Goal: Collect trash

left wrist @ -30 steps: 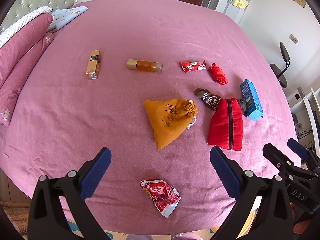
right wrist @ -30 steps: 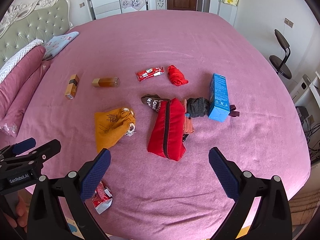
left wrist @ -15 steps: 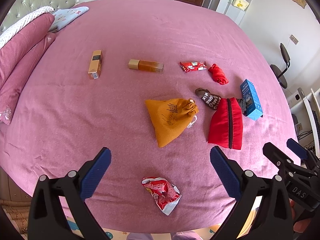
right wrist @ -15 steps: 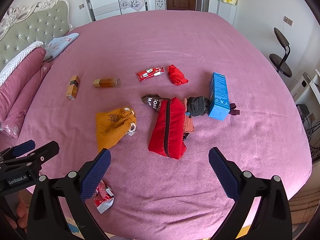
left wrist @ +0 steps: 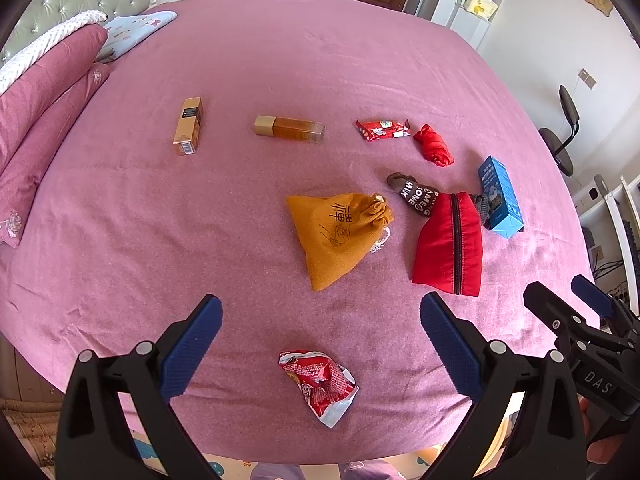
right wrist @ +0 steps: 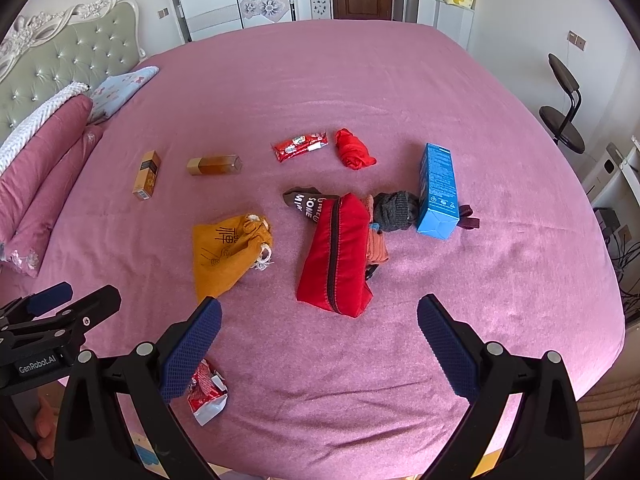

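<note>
bedspread [left wrist: 280, 60] pink | pouch [left wrist: 450, 246] red | drawstring bag [left wrist: 336, 232] mustard | box [left wrist: 502, 200] blue

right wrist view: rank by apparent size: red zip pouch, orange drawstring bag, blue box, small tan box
1. red zip pouch
2. orange drawstring bag, close behind the pouch
3. blue box
4. small tan box

The boxes lie farther from the camera, so they may look smaller than they are.

Black clamp-style frames, blue textured fingers [left wrist: 194, 344], silver rivets, "GenRobot.AI" lettering.
</note>
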Available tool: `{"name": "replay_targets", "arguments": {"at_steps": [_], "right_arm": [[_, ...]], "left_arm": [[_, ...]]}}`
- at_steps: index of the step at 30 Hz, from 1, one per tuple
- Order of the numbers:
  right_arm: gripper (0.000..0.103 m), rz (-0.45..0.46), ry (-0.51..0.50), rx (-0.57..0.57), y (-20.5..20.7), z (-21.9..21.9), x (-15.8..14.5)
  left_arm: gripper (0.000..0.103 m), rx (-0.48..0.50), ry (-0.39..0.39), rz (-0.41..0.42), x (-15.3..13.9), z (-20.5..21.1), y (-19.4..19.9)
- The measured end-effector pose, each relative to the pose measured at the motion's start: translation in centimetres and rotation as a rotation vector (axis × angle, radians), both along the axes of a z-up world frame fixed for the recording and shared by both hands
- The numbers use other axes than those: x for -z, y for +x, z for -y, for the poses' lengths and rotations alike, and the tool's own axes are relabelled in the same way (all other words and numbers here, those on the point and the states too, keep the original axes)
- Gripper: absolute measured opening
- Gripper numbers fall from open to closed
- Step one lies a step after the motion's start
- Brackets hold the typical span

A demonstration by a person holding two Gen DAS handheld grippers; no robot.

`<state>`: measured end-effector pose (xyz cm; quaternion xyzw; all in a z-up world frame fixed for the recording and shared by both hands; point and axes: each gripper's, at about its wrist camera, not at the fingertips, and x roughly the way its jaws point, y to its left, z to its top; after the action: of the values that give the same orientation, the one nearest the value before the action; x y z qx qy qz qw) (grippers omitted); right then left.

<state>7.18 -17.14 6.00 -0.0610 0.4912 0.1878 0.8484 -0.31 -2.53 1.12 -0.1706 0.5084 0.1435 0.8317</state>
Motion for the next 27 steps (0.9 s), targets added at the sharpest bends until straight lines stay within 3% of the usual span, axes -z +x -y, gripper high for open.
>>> {"name": "replay_targets", "arguments": {"at_steps": [20,27], "right_arm": [[0.095,-0.018,0.009,-0.07,1.0,-0.7,1.0],[0.095,-0.038,-0.001,-0.118,1.8,-1.2,2.4]], "left_arm": [[0.099,-0.055,-0.018,-0.039,0.9,0.2,-0.6],[0.099,-0.117,-0.118,-0.085,3.4,0.0,-1.4]]}}
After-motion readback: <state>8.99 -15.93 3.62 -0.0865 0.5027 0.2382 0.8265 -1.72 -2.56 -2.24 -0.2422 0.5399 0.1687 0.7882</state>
